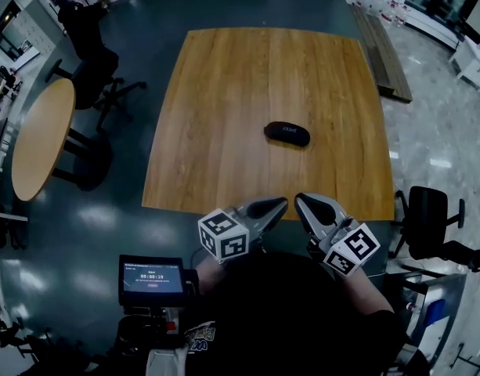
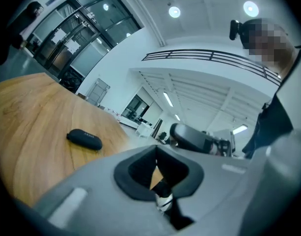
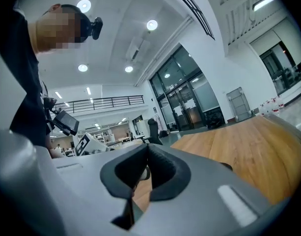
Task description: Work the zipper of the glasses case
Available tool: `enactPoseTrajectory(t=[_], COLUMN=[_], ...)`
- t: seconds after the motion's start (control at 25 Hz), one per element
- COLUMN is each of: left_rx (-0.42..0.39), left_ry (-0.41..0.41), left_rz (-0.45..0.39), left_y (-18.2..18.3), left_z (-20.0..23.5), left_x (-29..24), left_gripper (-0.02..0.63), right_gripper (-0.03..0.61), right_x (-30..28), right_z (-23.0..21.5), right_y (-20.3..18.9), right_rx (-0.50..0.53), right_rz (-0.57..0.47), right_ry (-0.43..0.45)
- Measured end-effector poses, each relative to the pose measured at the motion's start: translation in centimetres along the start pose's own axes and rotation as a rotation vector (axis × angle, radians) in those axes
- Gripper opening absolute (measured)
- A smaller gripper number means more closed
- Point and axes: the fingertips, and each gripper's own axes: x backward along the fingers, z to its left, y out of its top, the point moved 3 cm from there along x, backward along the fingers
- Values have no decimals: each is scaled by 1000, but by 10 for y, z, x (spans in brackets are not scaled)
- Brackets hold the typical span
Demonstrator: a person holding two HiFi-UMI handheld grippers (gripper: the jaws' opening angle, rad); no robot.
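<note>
Wooden table (image 1: 224, 92), square with rounded corners, top bare except for one item: the glasses case (image 1: 287, 133), black, oblong, lying flat a little right of the middle with its long axis roughly parallel to the near edge. Zipper too small to make out in any view. Bare wood on every side of the case, which lies well apart from all four edges. The left gripper view shows it low on the planks (image 2: 84, 139), off to the left of the jaws, with nothing around it. Left gripper (image 1: 280, 204) and right gripper (image 1: 301, 200) sit side by side at the near edge, tips close to each other and pointing toward the case, well short of it. Left jaws closed pad to pad, nothing between them (image 2: 156, 150). Right jaws likewise pressed together and empty (image 3: 146, 150). Dark blue-grey floor (image 1: 106, 210) rings the table with a wide open strip on the left. Beyond that strip, a round table (image 1: 40, 135) and a black chair (image 1: 95, 69). Right of the table's near corner, another black chair (image 1: 427, 222). At far right, a long wooden bench (image 1: 384, 53) runs beside the table's right edge. A small screen (image 1: 151, 279) glows at lower left, beside the person.
</note>
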Motion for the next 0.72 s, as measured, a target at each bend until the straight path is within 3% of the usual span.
enactPoseTrajectory(t=[0.32,0.72], left_rx=[45,41], left_ry=[28,67], left_rz=[53,37], left_y=[-72,-122], left_z=[-71,-125], left_x=[-18,-12], left_gripper=[3,3], right_gripper=[6,6], right_x=[101,157], right_z=[11,35], right_y=[-34,-50], right_rx=[-99,-109], right_rz=[14,22], right_ry=[-47,13])
